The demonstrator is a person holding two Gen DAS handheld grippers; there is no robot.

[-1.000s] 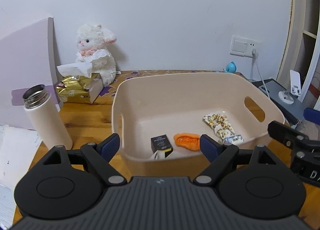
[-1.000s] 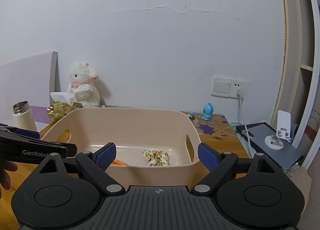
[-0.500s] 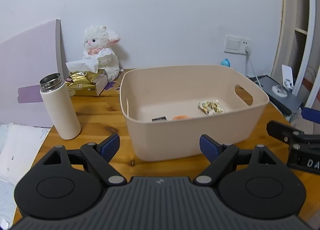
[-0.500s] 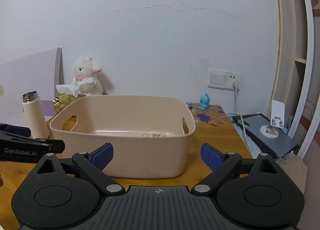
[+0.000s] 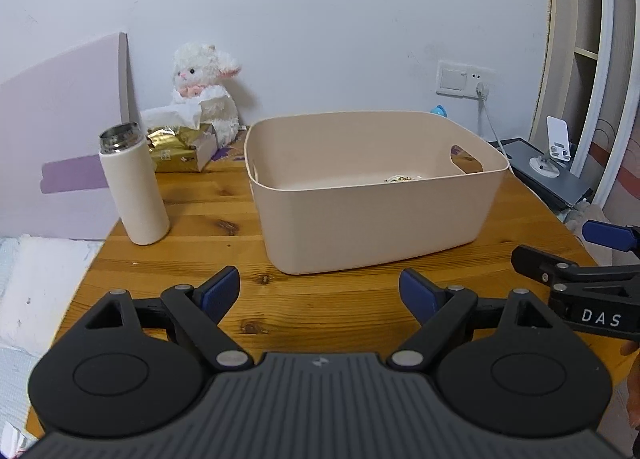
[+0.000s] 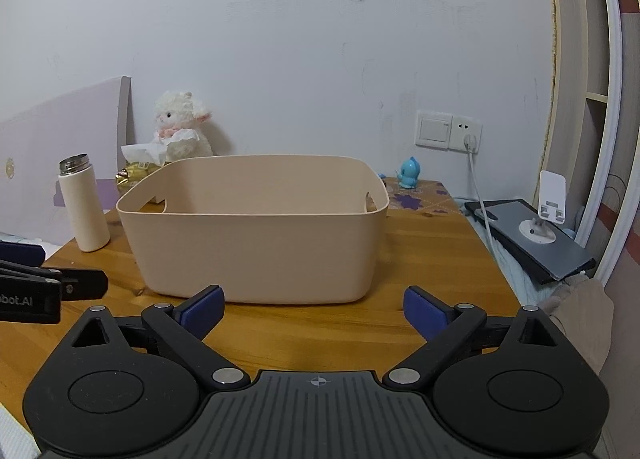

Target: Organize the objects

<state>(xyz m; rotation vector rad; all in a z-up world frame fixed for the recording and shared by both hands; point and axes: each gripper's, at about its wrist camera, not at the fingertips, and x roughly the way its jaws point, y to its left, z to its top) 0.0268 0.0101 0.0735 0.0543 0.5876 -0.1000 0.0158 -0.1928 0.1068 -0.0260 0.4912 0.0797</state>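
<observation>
The beige bin sits mid-frame on the wooden table, beyond both grippers and touching neither. The left gripper and right gripper each hold their jaws spread wide, empty. Something small and speckled, perhaps a wrapped snack, lies inside the bin.

Both grippers — black bodies, ribbed grey housings, silver screws — carry blue-padded fingers and white lettering.
</observation>
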